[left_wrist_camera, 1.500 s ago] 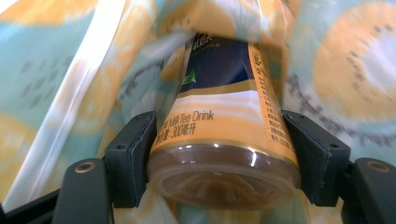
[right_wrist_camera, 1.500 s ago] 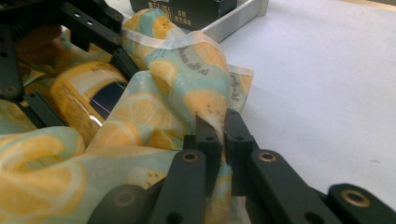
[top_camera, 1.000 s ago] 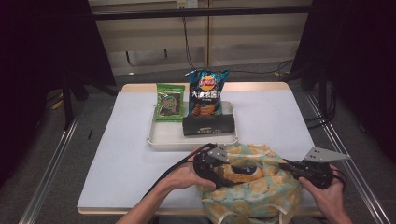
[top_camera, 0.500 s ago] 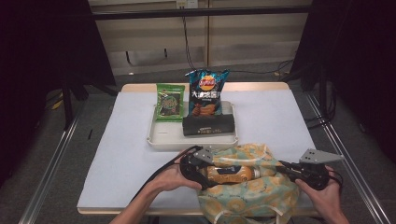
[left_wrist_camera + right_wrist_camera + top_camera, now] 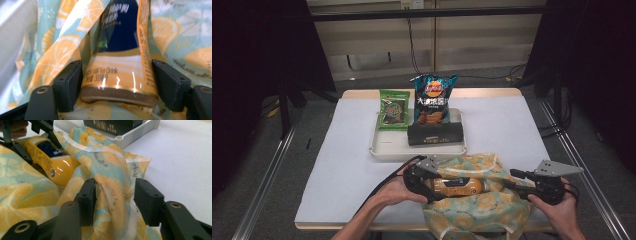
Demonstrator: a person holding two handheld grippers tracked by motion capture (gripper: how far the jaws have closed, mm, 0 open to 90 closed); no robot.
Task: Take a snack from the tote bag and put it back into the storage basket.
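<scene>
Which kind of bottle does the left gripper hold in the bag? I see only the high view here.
Observer: The left gripper view shows the label. It is a milk tea drink bottle, and the left gripper is shut on it from both sides.
Operator: And does the right gripper hold the bag?
Observer: No. The right gripper has just been opening. A fold of the lemon-print bag lies between its jaws, and one jaw stands apart from the cloth.
</scene>
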